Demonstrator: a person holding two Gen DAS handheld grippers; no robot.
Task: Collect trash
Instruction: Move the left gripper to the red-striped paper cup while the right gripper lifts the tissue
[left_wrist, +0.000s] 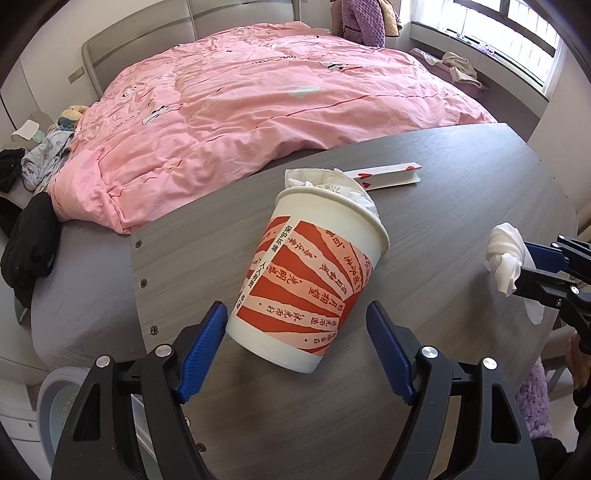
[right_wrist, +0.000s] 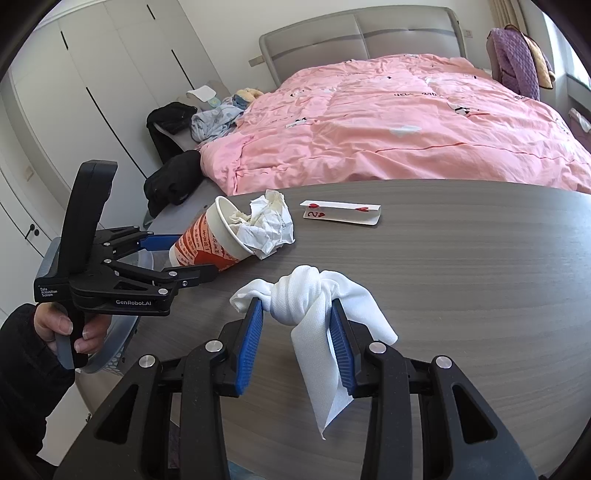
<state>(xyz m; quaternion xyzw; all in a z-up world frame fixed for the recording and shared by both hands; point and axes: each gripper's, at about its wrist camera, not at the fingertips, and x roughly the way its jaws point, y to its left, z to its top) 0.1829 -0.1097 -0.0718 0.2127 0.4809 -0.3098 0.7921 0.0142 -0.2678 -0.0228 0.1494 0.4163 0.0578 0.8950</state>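
Note:
An orange-and-white paper cup (left_wrist: 306, 280) (right_wrist: 207, 243) lies on its side on the grey table (left_wrist: 461, 184), crumpled paper (right_wrist: 266, 225) spilling from its mouth. My left gripper (left_wrist: 295, 306) (right_wrist: 192, 254) is open, its blue pads on either side of the cup's base without pressing it. My right gripper (right_wrist: 295, 302) (left_wrist: 522, 264) is shut on a knotted white tissue (right_wrist: 299, 295) (left_wrist: 502, 254), held just above the table. A folded playing card (right_wrist: 340, 214) (left_wrist: 388, 173) with red hearts lies farther back.
A grey bin (left_wrist: 55, 398) (right_wrist: 110, 343) stands below the table's left edge. Beyond the table is a bed with a pink duvet (left_wrist: 277, 92) and dark clothes (left_wrist: 29, 243) on its corner. A person's hand (right_wrist: 62, 328) holds the left gripper's handle.

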